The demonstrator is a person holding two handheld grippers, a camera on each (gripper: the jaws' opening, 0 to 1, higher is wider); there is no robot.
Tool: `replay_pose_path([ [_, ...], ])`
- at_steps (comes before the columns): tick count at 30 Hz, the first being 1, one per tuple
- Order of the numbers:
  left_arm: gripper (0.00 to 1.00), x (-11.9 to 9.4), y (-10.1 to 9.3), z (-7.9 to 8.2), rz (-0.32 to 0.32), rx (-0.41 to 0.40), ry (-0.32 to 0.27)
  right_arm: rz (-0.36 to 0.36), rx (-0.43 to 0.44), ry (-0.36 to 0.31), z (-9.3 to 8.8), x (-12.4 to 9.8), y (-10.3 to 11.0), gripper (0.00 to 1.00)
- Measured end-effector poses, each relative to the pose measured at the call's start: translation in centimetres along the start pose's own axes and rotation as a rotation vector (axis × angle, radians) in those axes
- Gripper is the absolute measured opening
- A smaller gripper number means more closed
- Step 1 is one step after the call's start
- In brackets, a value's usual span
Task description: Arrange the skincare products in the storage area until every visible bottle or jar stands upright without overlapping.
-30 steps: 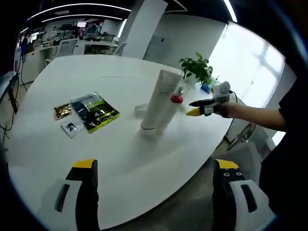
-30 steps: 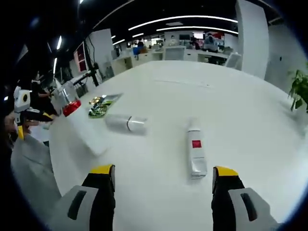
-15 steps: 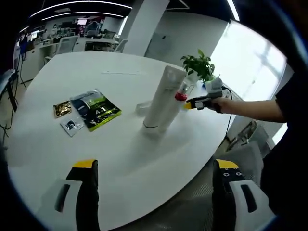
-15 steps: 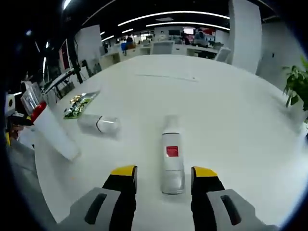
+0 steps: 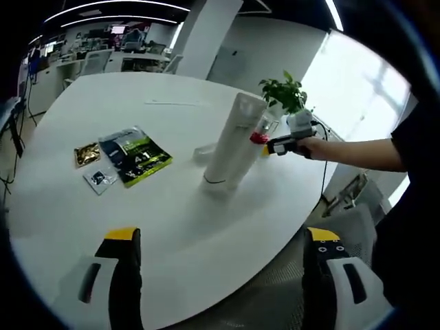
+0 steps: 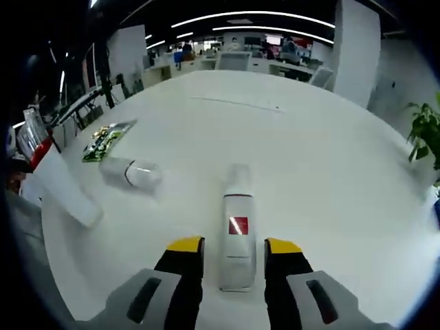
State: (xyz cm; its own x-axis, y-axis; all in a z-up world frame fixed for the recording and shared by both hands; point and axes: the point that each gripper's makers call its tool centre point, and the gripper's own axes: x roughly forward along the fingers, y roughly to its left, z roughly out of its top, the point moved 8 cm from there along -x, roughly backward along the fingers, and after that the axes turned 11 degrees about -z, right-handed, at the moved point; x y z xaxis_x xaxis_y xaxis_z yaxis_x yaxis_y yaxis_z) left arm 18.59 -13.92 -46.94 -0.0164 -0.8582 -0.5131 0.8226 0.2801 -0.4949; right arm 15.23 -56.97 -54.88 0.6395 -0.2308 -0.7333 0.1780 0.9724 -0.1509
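A: Left gripper [image 5: 218, 240] status?
B: Jaws wide, nothing btwn, over tabletop [image 5: 82, 110] edge. Tall white tube [image 5: 231, 144] stands upright ahead; sachets [image 5: 124, 159] left of tube.

A: Right gripper [image 6: 229, 247]?
B: Jaws narrow, either side of the lying white bottle [image 6: 237, 237] w/ red label; can't tell if gripping. Clear-capped bottle [image 6: 130, 172] lies left of it; red-capped tube [image 6: 58, 179] further left. Plant [image 6: 426, 130] far right.

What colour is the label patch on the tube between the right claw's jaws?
Red, on the white tube; the right gripper view shows it best.
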Motion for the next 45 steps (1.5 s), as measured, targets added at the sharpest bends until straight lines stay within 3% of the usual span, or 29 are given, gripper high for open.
replay_pose_path([
  [4, 0.91, 0.0, 0.0, -0.2, 0.001, -0.002, 0.002, -0.002, -0.019, 0.028, -0.5, 0.4, -0.4, 0.23],
  [9, 0.91, 0.0, -0.2, -0.3, 0.000, -0.003, 0.001, -0.035, -0.054, 0.015, -0.3, 1.1, -0.8, 0.13],
  [15, 0.91, 0.0, -0.3, -0.2, -0.007, 0.001, -0.005, -0.039, -0.046, 0.019, -0.5, 0.7, -0.6, 0.11],
  [22, 0.90, 0.1, -0.6, -0.1, -0.020, 0.014, -0.008, -0.010, 0.032, -0.024, -0.1, -0.8, 0.2, 0.11],
  [25, 0.90, 0.1, -0.7, -0.2, -0.027, 0.014, -0.014, 0.014, 0.138, -0.044, -0.1, -1.6, 0.6, 0.11],
  [29, 0.90, 0.1, -1.0, -0.1, -0.043, 0.016, -0.024, 0.030, 0.346, -0.101, 0.0, -3.2, 0.3, 0.11],
  [32, 0.90, 0.0, -1.8, 0.3, -0.069, 0.008, -0.048, 0.017, 0.340, -0.155, 0.5, -5.3, 0.7, 0.11],
  [39, 0.90, -0.8, -3.4, 2.3, -0.166, -0.047, -0.165, 0.011, 0.275, -0.425, 4.3, -14.1, 4.3, 0.11],
  [42, 0.89, -1.0, -4.9, 3.6, -0.226, -0.062, -0.222, -0.006, 0.237, -0.499, 5.4, -17.8, 5.7, 0.11],
  [45, 0.87, -1.2, -6.0, 4.7, -0.270, -0.077, -0.270, 0.002, 0.189, -0.561, 6.2, -19.9, 7.6, 0.11],
])
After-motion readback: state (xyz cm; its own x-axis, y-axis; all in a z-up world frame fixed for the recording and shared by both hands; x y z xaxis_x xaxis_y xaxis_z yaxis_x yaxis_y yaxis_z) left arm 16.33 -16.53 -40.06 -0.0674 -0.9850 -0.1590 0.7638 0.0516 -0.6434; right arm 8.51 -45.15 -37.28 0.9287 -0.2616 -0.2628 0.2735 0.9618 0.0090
